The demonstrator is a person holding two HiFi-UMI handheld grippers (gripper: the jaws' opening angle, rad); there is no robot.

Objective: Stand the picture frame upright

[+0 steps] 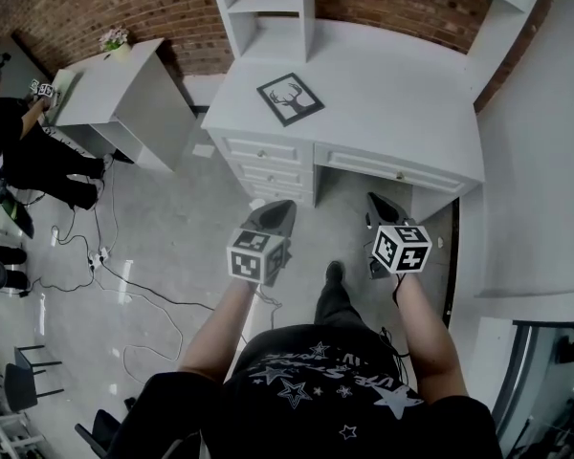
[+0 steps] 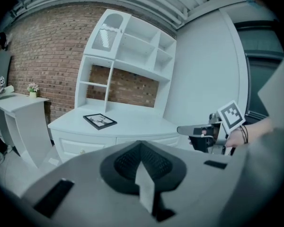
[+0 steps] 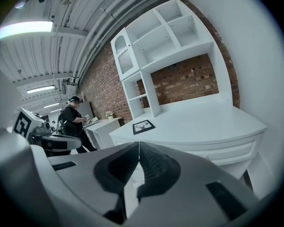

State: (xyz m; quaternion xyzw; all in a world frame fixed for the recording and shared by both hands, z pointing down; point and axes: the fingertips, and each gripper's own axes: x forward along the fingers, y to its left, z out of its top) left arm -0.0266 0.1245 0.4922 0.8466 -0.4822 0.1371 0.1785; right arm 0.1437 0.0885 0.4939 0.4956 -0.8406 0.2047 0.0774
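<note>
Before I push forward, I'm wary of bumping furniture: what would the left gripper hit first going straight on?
The left gripper would probably meet the desk at its front, right of the frame; depth is unclear.

Both tools (image 1: 275, 213) (image 1: 381, 208) closed, empty.

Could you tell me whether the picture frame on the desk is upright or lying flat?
Lying flat: the picture frame rests face up on the white desk, its whole front visible from above.
</note>
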